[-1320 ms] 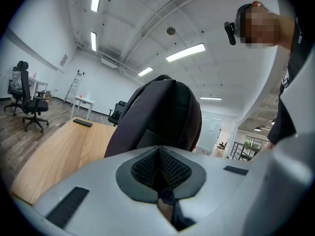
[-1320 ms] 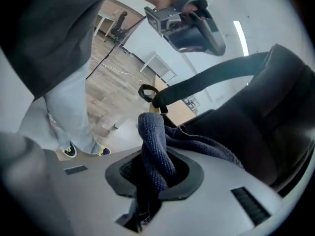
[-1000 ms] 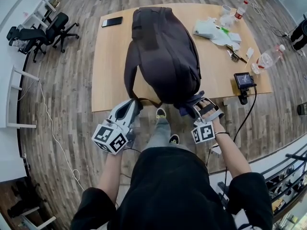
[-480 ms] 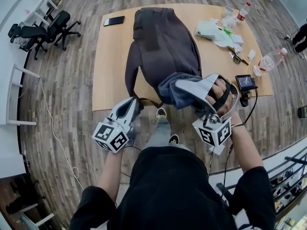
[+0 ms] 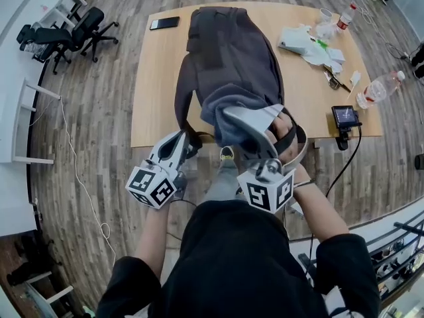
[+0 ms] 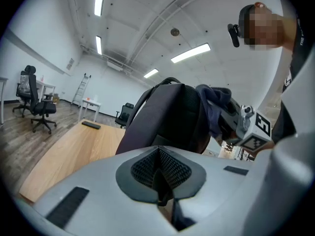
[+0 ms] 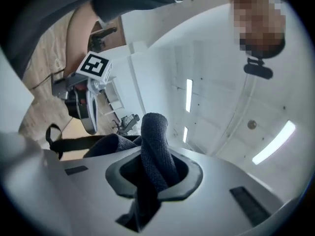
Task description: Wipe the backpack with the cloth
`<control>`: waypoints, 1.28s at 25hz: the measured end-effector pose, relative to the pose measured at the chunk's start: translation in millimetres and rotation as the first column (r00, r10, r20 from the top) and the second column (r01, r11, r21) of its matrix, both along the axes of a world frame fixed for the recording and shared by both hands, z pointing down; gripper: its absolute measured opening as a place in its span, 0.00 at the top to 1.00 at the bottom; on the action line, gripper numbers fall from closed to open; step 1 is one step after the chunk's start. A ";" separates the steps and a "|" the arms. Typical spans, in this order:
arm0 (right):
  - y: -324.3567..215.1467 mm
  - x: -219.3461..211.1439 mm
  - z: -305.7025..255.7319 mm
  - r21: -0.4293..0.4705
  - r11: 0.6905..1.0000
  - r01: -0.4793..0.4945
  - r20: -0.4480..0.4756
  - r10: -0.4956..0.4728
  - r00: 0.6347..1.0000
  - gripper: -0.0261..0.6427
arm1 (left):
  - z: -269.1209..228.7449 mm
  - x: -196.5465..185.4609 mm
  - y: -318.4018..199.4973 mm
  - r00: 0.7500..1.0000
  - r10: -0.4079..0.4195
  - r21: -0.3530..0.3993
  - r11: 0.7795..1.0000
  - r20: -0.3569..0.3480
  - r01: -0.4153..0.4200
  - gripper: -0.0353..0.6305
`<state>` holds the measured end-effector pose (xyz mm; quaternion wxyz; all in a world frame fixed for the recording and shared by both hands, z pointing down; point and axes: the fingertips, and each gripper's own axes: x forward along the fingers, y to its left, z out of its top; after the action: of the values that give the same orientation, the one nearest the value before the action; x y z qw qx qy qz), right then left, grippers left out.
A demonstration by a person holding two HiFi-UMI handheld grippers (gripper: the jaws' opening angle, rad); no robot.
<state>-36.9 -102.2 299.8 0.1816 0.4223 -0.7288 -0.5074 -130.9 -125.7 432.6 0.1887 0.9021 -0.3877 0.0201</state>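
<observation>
A dark grey backpack (image 5: 228,58) lies lengthwise on the wooden table (image 5: 152,91); in the left gripper view it rises as a dark hump (image 6: 167,117). My right gripper (image 5: 246,121) is shut on a blue-grey cloth (image 5: 222,111), which rests bunched on the backpack's near end. In the right gripper view the cloth (image 7: 155,132) sticks up from between the shut jaws (image 7: 155,173). My left gripper (image 5: 184,144) is at the table's near edge, shut on a thin dark backpack strap (image 5: 193,136); its jaws (image 6: 158,173) meet with the strap pinched low between them.
A black phone (image 5: 163,23) lies at the table's far left. Papers and tissues (image 5: 301,42), two plastic bottles (image 5: 379,88) (image 5: 343,17) and a small screen device (image 5: 346,116) sit at the right. Office chairs (image 5: 63,35) stand on the floor to the left.
My right gripper has lifted the cloth from the table's near edge up onto the backpack's near end and shifted left. The left gripper has stayed put on the strap.
</observation>
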 end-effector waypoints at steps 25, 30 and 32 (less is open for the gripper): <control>16.6 135.0 362.3 -0.562 0.714 -0.417 -0.453 0.156 0.878 0.88 | -4.8 -21.2 -20.5 0.997 -0.038 0.028 0.999 0.070 0.037 0.92; 12.9 151.7 279.7 -0.557 0.729 -0.397 -0.254 0.306 0.918 0.87 | -39.8 -29.4 -62.1 0.997 -0.051 0.127 0.991 0.058 0.044 0.92; 18.5 142.8 233.5 -0.553 0.765 -0.330 -0.111 0.324 0.939 0.87 | -56.1 -27.5 -84.9 0.998 -0.039 0.169 0.985 0.053 0.029 0.92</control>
<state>105.8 -83.7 533.3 0.3867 0.4678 -0.7601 -0.2321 -158.4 -210.7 376.4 0.1012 0.9071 -0.4085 0.0095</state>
